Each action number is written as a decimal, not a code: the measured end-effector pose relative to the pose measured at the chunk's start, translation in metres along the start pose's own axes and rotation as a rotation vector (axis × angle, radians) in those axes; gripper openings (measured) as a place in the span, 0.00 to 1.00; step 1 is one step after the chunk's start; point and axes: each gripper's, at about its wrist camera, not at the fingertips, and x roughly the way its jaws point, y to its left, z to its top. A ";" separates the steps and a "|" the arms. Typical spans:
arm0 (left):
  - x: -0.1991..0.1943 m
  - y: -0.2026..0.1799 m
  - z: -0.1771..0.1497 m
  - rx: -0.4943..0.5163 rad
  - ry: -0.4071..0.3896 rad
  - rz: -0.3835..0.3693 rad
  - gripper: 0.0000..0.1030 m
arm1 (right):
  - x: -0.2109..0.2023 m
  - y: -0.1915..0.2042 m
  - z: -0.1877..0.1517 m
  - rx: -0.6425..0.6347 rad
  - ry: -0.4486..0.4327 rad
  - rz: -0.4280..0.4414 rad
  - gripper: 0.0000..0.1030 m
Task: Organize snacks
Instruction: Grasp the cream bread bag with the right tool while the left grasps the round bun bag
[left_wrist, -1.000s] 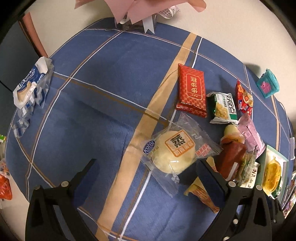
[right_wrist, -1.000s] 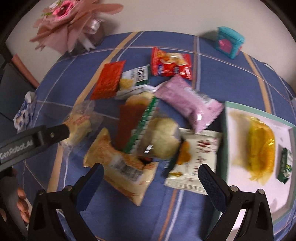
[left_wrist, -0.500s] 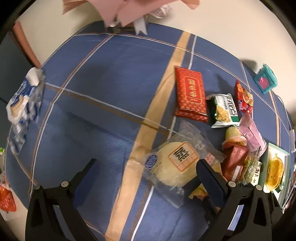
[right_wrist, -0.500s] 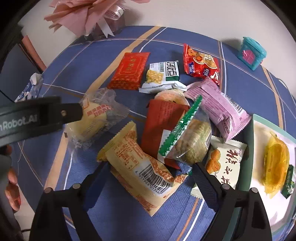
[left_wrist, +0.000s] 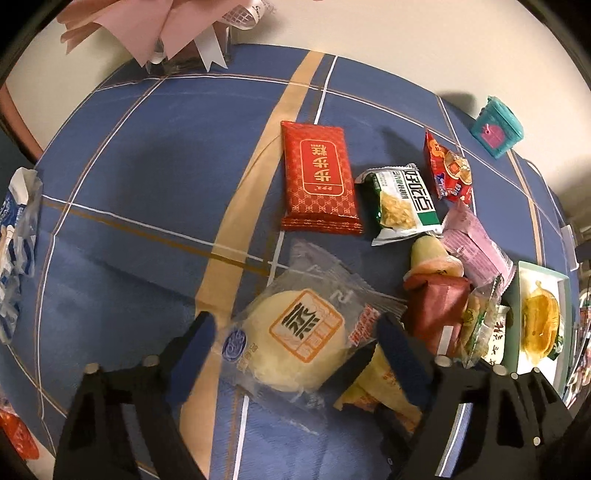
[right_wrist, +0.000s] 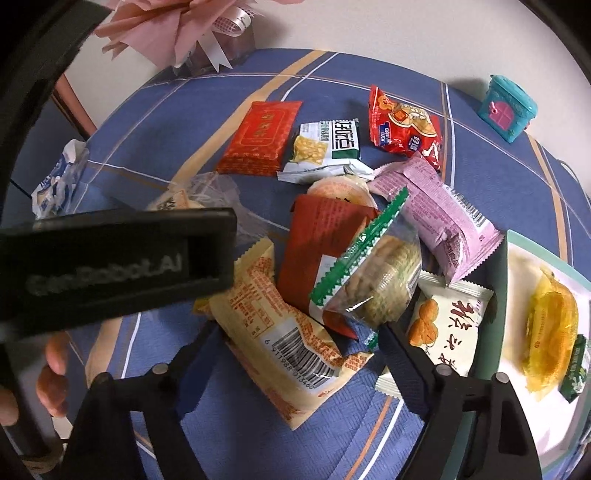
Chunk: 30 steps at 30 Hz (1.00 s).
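On the blue checked cloth lies a pale bun in a clear wrapper with an orange label. My left gripper points down over it with a finger on each side; its jaws are closing and the pads stand at the wrapper's edges. In the right wrist view my right gripper hangs over the snack pile. A yellow packet with a barcode lies between its fingers and a clear green-edged packet just beyond. Its jaws are closing too, with no pad pressing that I can see.
A white tray with a teal rim at the right holds a yellow wrapped snack. Red, green-white and pink packets lie beyond. A teal toy box and pink bouquet stand at the back.
Both grippers' jaws have narrowed. The left one has shifted toward the bun, which now lies between its fingers. The right one has dropped closer to the pile.
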 end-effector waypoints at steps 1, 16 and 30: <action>-0.001 0.000 0.001 0.001 -0.003 -0.002 0.78 | -0.002 -0.001 0.000 0.003 0.002 0.005 0.82; -0.012 0.009 -0.021 -0.072 0.030 0.028 0.60 | -0.010 -0.008 -0.009 0.025 0.054 0.060 0.70; -0.018 0.024 -0.034 -0.124 0.040 0.050 0.64 | 0.000 0.022 -0.011 -0.102 0.037 0.014 0.70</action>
